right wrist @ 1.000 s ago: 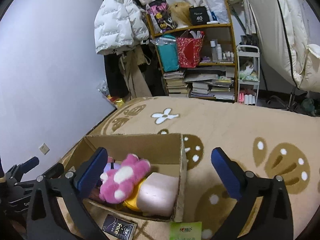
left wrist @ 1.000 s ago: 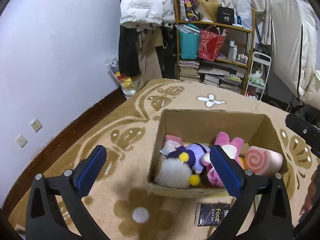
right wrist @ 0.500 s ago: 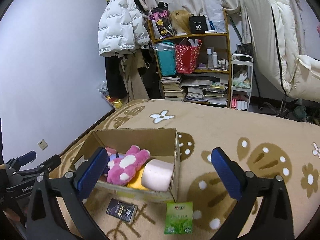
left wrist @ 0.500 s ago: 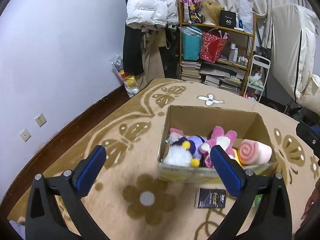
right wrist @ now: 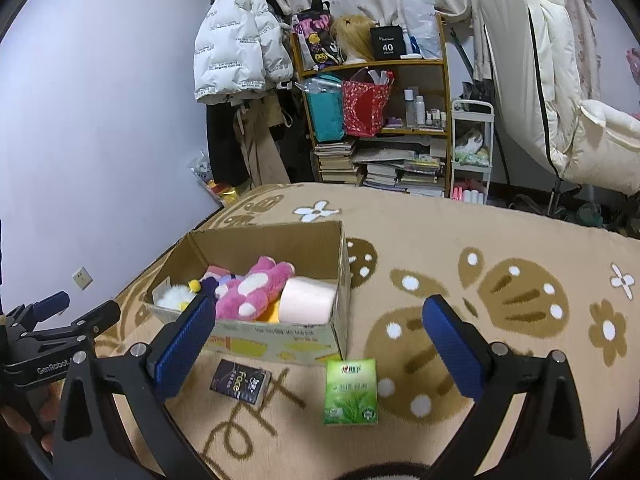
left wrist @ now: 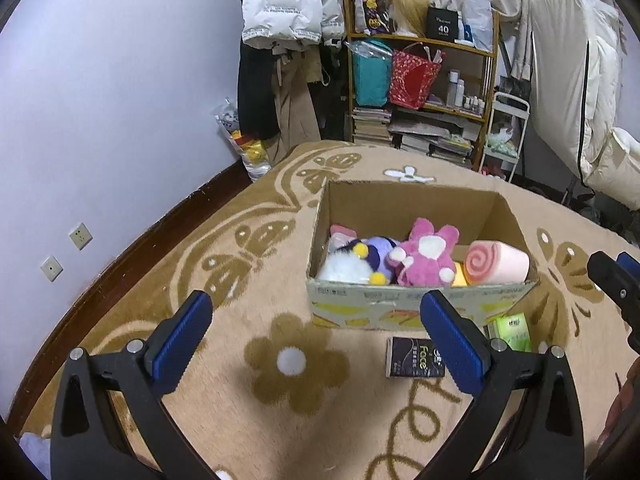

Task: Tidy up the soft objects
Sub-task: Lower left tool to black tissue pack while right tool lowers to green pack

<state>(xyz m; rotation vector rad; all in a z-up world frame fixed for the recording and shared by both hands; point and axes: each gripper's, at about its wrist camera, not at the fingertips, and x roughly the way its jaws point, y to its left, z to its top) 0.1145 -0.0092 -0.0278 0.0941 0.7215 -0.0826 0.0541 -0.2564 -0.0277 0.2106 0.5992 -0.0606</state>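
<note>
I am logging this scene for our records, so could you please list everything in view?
cardboard box: 1, brown, on the rug
pink plush: 1, pink and white, in the box
swirl roll cushion: 1, pale pink, box's right end
purple plush: 1, purple, yellow pompoms, box's left part
black tissue pack: 1, before the box
green tissue pack: 1, beside the black one
rug: 1, tan, flowers and butterflies
shelf: 1, wooden, far wall
puffer jacket: 1, white, hanging
left gripper: open, empty
right gripper: open, empty

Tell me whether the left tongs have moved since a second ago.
Yes. The left tongs have backed away from the cardboard box, which now sits farther up the view, exposing two packets.
</note>
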